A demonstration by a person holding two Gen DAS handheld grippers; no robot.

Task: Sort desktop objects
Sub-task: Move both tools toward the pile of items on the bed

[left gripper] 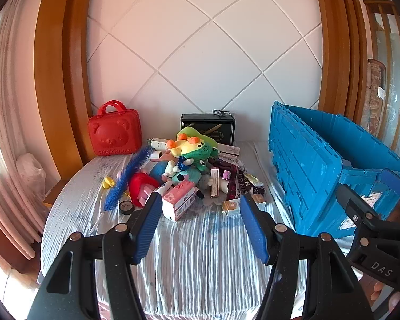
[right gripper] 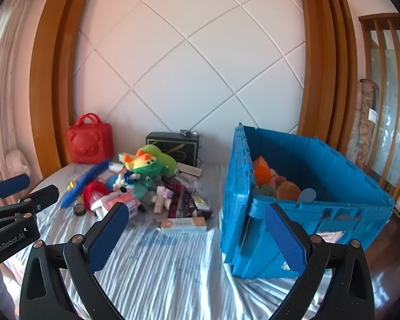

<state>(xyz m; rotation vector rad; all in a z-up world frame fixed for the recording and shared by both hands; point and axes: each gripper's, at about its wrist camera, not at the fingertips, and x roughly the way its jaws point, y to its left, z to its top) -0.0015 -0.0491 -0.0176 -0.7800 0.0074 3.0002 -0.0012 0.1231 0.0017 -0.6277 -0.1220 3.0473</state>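
A pile of small objects lies on the striped cloth: a green and yellow plush (left gripper: pixel 197 146), a pink box (left gripper: pixel 178 200), a red plush (left gripper: pixel 141 189), a blue feather (left gripper: pixel 130 176) and a flat orange box (right gripper: pixel 184 224). My left gripper (left gripper: pixel 200 202) hovers just in front of the pile, open, with nothing between its fingers. My right gripper (right gripper: pixel 196 210) is wide open and empty, between the pile and the blue crate (right gripper: pixel 333 208). Inside the crate are orange and brown soft items (right gripper: pixel 280 184).
A red bear-faced case (left gripper: pixel 114 133) and a black box (left gripper: pixel 208 128) stand at the back against the white tiled wall. A small black round compact (left gripper: pixel 126 207) and a yellow clip (left gripper: pixel 108 182) lie left of the pile. Wooden frames flank the wall.
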